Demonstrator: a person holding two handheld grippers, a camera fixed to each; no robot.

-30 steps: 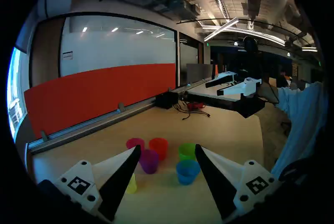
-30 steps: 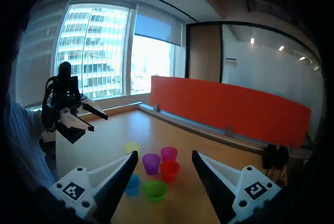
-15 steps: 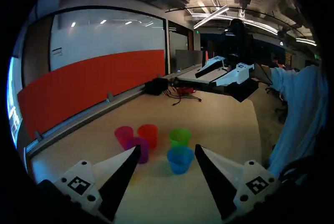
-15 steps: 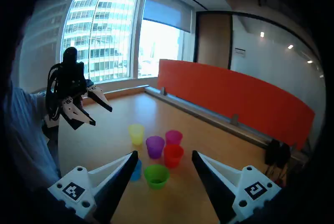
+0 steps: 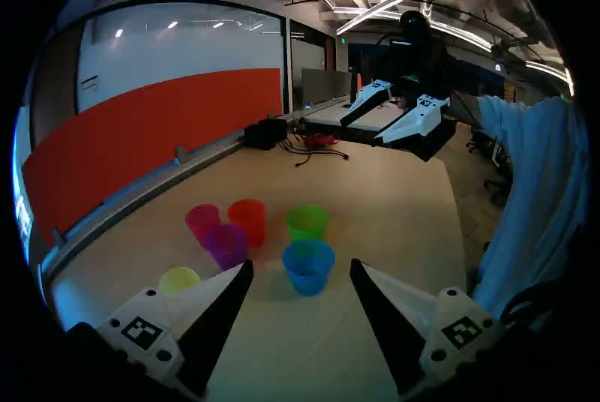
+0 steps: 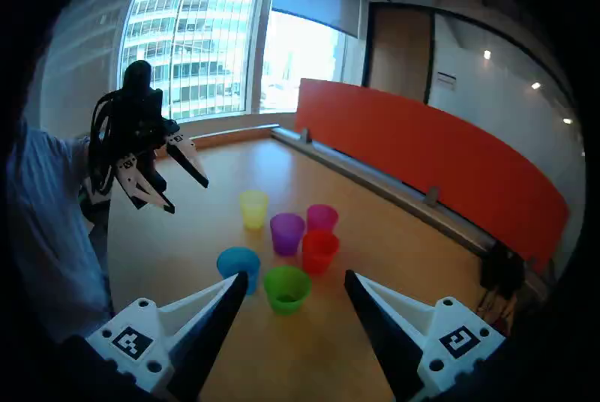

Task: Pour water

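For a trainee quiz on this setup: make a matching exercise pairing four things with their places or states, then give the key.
1 blue cup
2 green cup
3 yellow cup
4 left gripper

A nearest cup between the right gripper's fingers in its view
B raised above the table, open
C group's end nearest the windows
D nearest cup between the left gripper's fingers in its view

Pairs: 1-D, 2-A, 3-C, 4-B.

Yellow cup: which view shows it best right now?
The right gripper view: the yellow cup stands whole and unobstructed, beside the purple cup. In the left gripper view its rim and upper wall show, while its lower part is hidden behind a finger of the left tool.
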